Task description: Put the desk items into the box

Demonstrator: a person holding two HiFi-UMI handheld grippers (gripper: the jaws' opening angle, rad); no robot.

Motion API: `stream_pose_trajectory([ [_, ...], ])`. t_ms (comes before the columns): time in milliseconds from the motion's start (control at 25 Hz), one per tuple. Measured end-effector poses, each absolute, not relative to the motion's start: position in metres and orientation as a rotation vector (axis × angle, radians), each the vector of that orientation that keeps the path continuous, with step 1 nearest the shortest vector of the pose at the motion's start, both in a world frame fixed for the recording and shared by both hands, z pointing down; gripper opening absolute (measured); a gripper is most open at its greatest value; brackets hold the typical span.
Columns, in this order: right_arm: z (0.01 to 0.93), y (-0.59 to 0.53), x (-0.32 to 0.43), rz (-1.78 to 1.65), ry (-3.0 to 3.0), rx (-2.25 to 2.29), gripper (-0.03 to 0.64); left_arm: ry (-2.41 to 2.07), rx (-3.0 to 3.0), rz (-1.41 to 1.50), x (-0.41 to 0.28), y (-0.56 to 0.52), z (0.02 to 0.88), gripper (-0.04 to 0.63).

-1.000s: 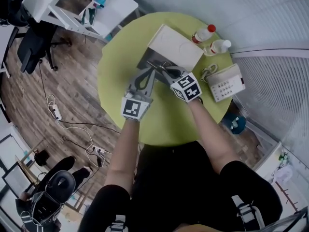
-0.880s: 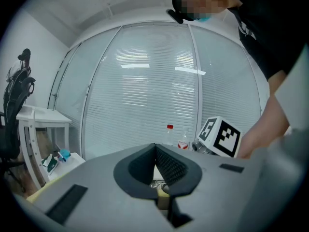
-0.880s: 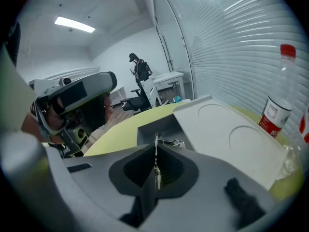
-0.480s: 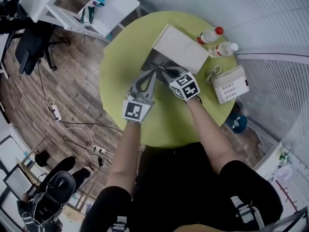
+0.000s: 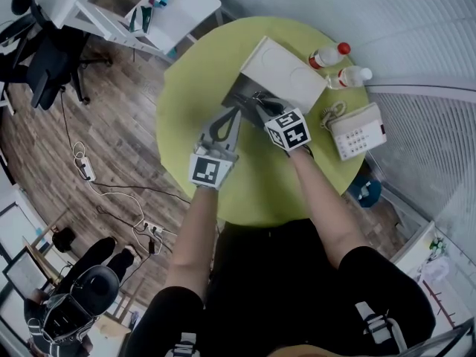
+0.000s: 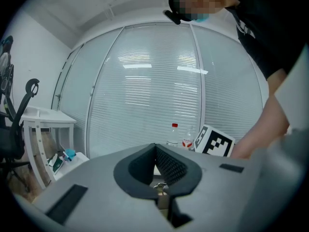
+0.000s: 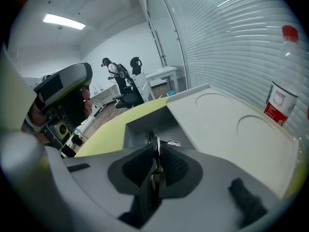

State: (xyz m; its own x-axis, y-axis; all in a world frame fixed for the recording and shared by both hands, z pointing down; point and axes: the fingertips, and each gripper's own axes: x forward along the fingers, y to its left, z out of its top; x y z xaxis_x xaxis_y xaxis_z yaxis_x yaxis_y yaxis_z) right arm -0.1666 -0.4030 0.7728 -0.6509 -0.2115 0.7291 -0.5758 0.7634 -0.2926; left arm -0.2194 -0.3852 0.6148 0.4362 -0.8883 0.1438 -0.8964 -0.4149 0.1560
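An open white box [image 5: 236, 95] stands on the round green table [image 5: 193, 88], its lid [image 5: 286, 71] folded back to the right. My right gripper [image 5: 259, 99] hangs over the box's grey inside. Its jaws are opening, and a thin metal item [image 7: 154, 144] is still upright between the pads, above the box's floor [image 7: 142, 127]. My left gripper [image 5: 236, 111] sits just left of it at the box's near edge. Its tips [image 6: 155, 149] meet with nothing visible between them.
Two clear bottles [image 5: 327, 54] [image 5: 351, 75] stand behind the lid. A white telephone [image 5: 357, 131] lies at the table's right edge. Left of the table are a white side table [image 5: 175, 10] and a black office chair [image 5: 44, 50]. Cables lie on the wood floor.
The head view has drifted a little. Both grippers stay at the box's opening, and the right one has edged slightly further over it.
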Motion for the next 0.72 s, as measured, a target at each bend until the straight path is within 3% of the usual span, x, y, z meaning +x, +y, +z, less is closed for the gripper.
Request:
stream_pose_trajectory([
  [360, 0.770, -0.406, -0.154, 0.647, -2.239, 0.662, 0.106, -1.571, 2.468, 0.072, -0.217, -0.375, 0.616, 0.009],
  [720, 0.724, -0.403, -0.145, 0.575, -2.312, 0.676, 0.109, -1.580, 2.453, 0.130, -0.214, -0.366, 0.600, 0.009],
])
